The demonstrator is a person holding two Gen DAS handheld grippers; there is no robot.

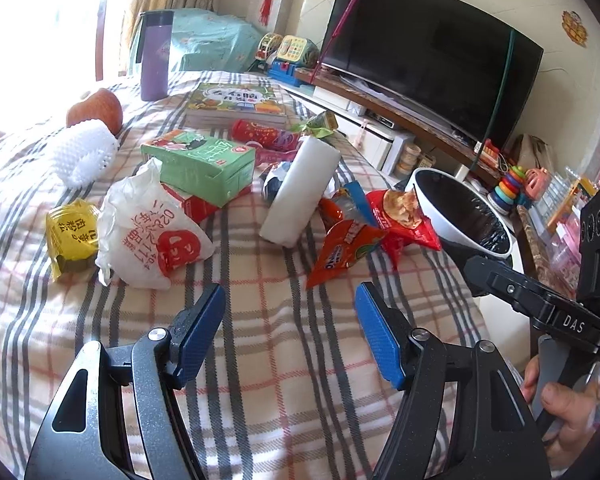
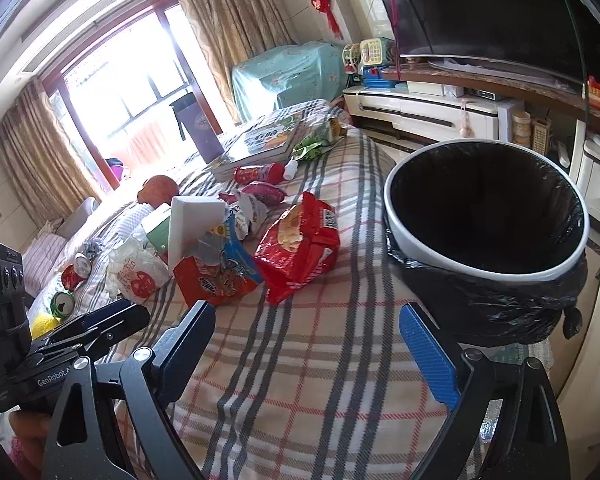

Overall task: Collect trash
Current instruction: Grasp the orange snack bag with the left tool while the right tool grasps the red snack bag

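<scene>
— Claws?
— Left claw (image 1: 290,328) wide apart, nothing between the pads. Right claw (image 2: 306,344) likewise wide and bare; both hang over the plaid bed (image 1: 260,360).
— Trash?
— Red wrapper (image 2: 296,248), orange wrapper (image 1: 344,248) and white bag (image 1: 148,232) lie on the bed. Bin (image 2: 484,272), black-lined, stands beside its edge.

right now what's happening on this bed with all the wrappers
A person is clearing trash off a plaid blanket with a handheld gripper in each hand. Both the left gripper and the right gripper are open and empty, hovering over bare blanket short of the litter. Snack bags, including a red one and an orange one, a white plastic bag and a green carton lie scattered. The black-lined trash bin beside the bed looks empty.
</scene>
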